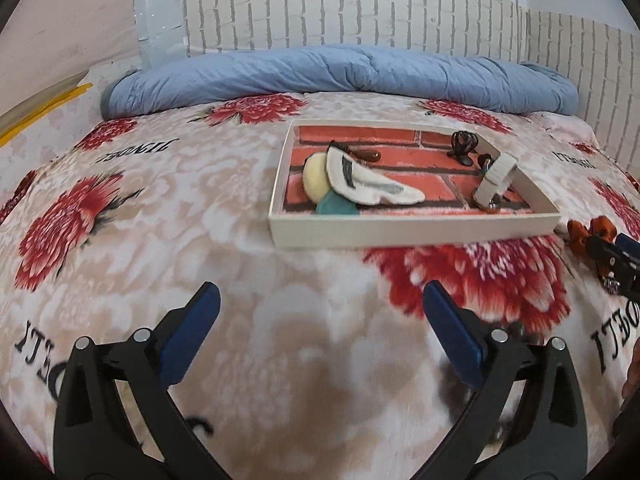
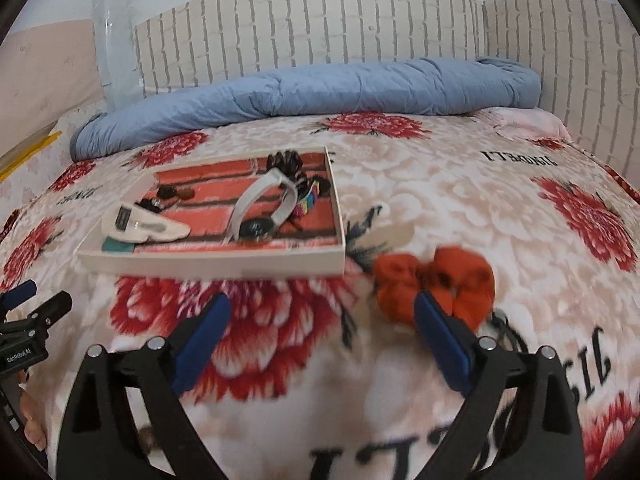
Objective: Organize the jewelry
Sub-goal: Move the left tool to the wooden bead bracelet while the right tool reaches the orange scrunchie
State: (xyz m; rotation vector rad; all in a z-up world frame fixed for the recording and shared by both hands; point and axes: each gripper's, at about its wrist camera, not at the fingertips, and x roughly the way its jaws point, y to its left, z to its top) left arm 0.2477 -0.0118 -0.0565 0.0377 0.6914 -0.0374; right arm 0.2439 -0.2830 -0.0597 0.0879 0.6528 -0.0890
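A shallow white tray (image 1: 412,230) with a red brick-pattern floor sits on the bed; it also shows in the right wrist view (image 2: 212,262). In it lie a white shoe-shaped piece (image 1: 368,184), a cream disc (image 1: 314,176), a teal piece (image 1: 336,206), a black hair claw (image 1: 464,144), brown beads (image 1: 366,156) and a white-strap watch (image 2: 260,208). An orange scrunchie (image 2: 436,280) lies on the blanket right of the tray, just beyond the right finger. My left gripper (image 1: 320,308) is open and empty before the tray. My right gripper (image 2: 322,316) is open and empty.
The bed carries a floral blanket with red flowers (image 1: 480,276) and black lettering. A rolled blue quilt (image 1: 340,72) lies along the brick-pattern wall behind. A yellow strip (image 1: 44,108) sits at the far left. Small dark items (image 2: 508,328) lie by the scrunchie.
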